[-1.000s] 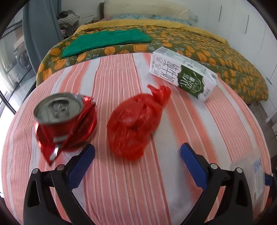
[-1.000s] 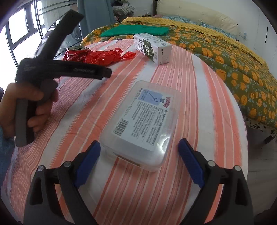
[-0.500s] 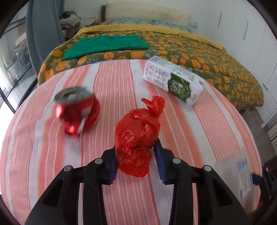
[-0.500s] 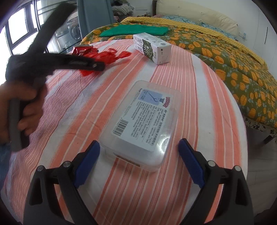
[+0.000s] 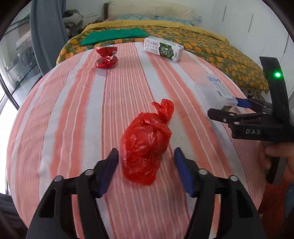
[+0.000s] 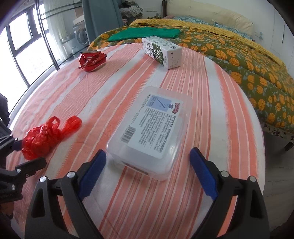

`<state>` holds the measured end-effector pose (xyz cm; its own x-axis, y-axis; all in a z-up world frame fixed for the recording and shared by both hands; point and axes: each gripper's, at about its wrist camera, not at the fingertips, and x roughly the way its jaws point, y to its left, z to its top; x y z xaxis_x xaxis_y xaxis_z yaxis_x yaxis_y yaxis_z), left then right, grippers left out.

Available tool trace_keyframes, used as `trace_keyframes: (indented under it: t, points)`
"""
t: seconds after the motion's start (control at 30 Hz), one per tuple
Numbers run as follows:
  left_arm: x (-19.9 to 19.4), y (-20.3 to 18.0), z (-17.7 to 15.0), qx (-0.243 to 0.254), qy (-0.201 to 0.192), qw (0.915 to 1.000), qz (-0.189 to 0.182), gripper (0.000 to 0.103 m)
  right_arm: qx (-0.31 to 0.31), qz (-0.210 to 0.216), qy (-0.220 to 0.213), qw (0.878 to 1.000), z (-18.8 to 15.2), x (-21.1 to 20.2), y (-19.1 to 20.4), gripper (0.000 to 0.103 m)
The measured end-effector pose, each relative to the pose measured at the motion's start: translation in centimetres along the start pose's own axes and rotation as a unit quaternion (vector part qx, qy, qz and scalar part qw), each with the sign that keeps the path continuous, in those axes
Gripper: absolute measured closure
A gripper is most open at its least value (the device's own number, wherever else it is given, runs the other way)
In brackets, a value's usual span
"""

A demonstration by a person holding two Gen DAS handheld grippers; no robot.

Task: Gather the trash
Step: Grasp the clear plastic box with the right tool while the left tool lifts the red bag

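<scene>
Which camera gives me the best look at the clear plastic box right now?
The right wrist view: the clear plastic box sits centred and whole between the open right tongs, label readable. In the left wrist view it is small at the right edge, partly behind those tongs.

Table: round, under an orange and white striped cloth (image 6: 211, 88)
Bed: behind it, floral green and orange quilt (image 6: 238, 55), yellow blanket (image 5: 165, 25), folded green towel (image 6: 145, 34)
Window: dark-framed (image 6: 23, 49), bright daylight
Curtain: grey-blue (image 5: 46, 33)
Walls: white (image 5: 248, 16)
</scene>
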<state>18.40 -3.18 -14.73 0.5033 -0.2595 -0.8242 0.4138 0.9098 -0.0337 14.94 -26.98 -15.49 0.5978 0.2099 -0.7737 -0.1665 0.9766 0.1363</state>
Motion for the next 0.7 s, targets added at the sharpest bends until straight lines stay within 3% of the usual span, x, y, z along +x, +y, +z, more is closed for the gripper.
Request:
trace_keyframes:
  t: [0.1,0.23,0.3,0.37,0.5,0.6,0.63,0.67,0.7]
  points:
    - [-0.6,0.7,0.4,0.008,-0.013,0.9999,-0.002,0.025,0.004,0.005,0.025,1.0,0.0,-0.7,-0.4,0.013]
    - [0.0,0.6,1.5,0.019,-0.01,0.9995,-0.025,0.023,0.068,0.019,0.039,0.997,1.5,-1.6,-1.4,0.013]
    - [0.7,0.1,1.8,0.031,0.0,0.9993,-0.019,0.023,0.099,0.023,0.051,0.994,2.9,-1.3,-1.4,0.013]
    - [1.2,-0.1,2.0,0.036,0.004,0.9993,-0.01,0.023,0.101,0.012,0.076,0.992,3.9,-0.3,-0.7,0.013]
    - [1.1,0.1,2.0,0.028,0.002,0.9996,-0.002,0.024,0.098,-0.018,0.089,0.991,4.6,0.8,-0.1,0.013]
    - [1.3,0.3,2.0,0.016,0.005,0.9999,0.002,0.033,0.102,-0.028,0.086,0.991,4.6,0.9,-0.3,0.022]
    - [1.3,0.3,2.0,0.015,0.005,0.9999,0.002,0.04,0.099,-0.031,0.086,0.991,4.5,0.8,-0.3,0.035]
    - [1.3,0.2,2.1,0.015,0.006,0.9999,0.0,0.045,0.096,-0.032,0.086,0.991,4.5,0.9,-0.3,0.036]
    - [1.4,-0.1,2.0,0.017,0.007,0.9998,-0.001,0.058,0.092,-0.033,0.084,0.992,4.4,0.7,-0.2,0.037]
